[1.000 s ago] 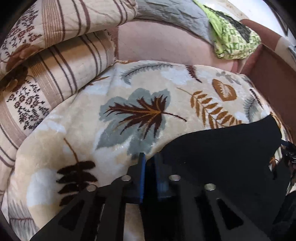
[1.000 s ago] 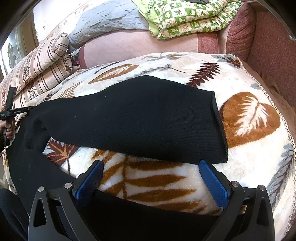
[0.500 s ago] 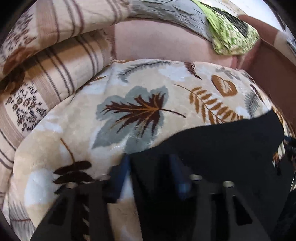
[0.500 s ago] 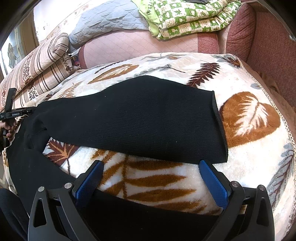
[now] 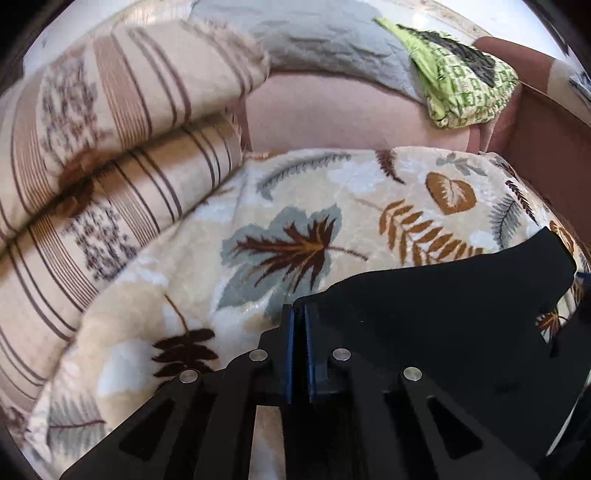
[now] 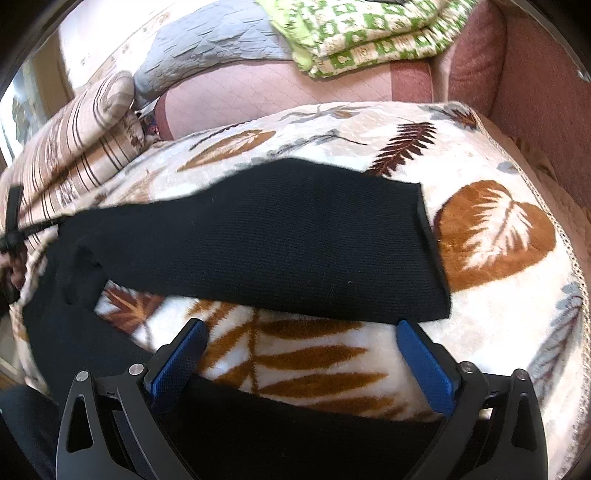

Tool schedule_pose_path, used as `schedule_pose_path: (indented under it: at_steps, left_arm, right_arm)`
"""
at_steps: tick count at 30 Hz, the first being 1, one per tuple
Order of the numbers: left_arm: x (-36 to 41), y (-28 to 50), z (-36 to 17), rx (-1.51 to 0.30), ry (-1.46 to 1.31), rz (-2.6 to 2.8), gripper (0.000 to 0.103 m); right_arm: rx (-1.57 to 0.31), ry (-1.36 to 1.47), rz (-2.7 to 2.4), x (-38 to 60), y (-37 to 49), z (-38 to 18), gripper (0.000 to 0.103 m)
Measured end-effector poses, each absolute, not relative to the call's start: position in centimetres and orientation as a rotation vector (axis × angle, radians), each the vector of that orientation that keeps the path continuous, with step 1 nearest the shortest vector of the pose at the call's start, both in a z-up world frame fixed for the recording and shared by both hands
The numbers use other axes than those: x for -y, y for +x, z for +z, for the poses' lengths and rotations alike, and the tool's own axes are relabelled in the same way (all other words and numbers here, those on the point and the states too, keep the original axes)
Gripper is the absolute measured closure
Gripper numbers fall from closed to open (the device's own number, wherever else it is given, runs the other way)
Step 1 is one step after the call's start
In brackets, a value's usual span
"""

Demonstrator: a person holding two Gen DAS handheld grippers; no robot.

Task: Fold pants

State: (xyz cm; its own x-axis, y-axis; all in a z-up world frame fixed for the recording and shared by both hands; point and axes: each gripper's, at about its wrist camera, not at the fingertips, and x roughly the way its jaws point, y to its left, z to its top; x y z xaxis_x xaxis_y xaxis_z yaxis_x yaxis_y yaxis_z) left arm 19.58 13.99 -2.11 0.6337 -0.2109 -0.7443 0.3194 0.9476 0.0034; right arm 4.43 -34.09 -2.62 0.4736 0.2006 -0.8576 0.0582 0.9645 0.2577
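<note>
**Black pants spread across the leaf-print blanket**

The black pants (image 6: pixel 280 236) lie on a plush cream blanket (image 6: pixel 491 229) printed with brown, rust and grey leaves, which covers a pink sofa (image 6: pixel 524 74). One leg runs flat across the blanket from the waist end at the left to a hem on the right, where it stops just beside a big rust-coloured leaf. The other leg lies nearer, along the front edge of the blanket, with a strip of leaf pattern showing between the two.

The left tongs (image 5: pixel 298 314) have their blue pads pressed together on the edge of the black cloth at the waist end (image 5: pixel 443 314); the fabric comes right up to the pads and spreads away to the right from there. In the right wrist view this same tool shows only as a thin dark shape at the far left, at the waist corner.

The right tongs (image 6: pixel 299 328) are spread wide, holding nothing. They hover over the gap between the two legs, the left pad (image 6: pixel 177 365) above the near leg and the right pad (image 6: pixel 424 365) just below the hem corner of the far leg.

Behind, striped beige cushions (image 5: pixel 110 155) are stacked on the left, a grey quilted cover (image 6: pixel 214 40) is draped over the sofa back, and a folded green-patterned blanket (image 6: pixel 369 29) sits on top towards the right.
</note>
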Motion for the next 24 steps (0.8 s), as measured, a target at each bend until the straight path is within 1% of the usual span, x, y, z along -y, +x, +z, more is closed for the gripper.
schedule_pose_path:
  at_steps: [1,4,6,7,8,10,16,17,20,22,24]
  left_arm:
    - [-14.0,19.2,-1.7,-0.822,0.141,-0.302,0.099]
    - [-14.0,18.5,-0.5,-0.805,0.113,-0.284,0.099]
    - [-14.1,18.5,-0.3,-0.814,0.094,-0.271,0.099]
    - [-14.0,18.4,-0.3,-0.82,0.091,-0.26,0.099]
    - [-13.9,18.5,-0.4,-0.823,0.089,-0.255,0.099]
    - [-13.6,18.6,-0.4,-0.833,0.091,-0.242,0.1]
    - [-13.3,19.5,-0.3,-0.86,0.053,-0.224,0.1]
    - [-13.3,19.5,-0.3,-0.864,0.05,-0.221,0.1]
    - [-13.2,20.0,-0.5,-0.874,0.05,-0.221,0.1]
    - [-13.2,20.3,-0.6,-0.878,0.056,-0.217,0.1]
    - [-13.3,20.5,-0.8,-0.88,0.052,-0.208,0.1]
  right_arm:
    - [-1.035,0.33,0.097,35.5,4.6,-0.8,0.006]
    - [-0.923,0.441,-0.063,41.0,5.7,3.2,0.003]
    - [-0.959,0.551,-0.109,44.1,7.1,3.2,0.003]
    - [-1.0,0.624,-0.077,45.5,8.2,2.3,0.008]
    - [-1.035,0.662,-0.061,46.1,9.0,1.5,0.019]
    - [-1.049,0.663,-0.076,46.6,10.1,0.6,0.036]
    - [-1.128,0.653,-0.016,45.6,14.1,-3.2,0.039]
    - [-1.133,0.651,-0.024,45.6,14.6,-3.7,0.045]
    - [-1.176,0.642,-0.02,45.4,15.3,-5.2,0.058]
    - [-1.22,0.611,-0.011,45.1,15.8,-6.0,0.061]
    - [-1.225,0.587,-0.012,44.8,16.0,-6.2,0.063]
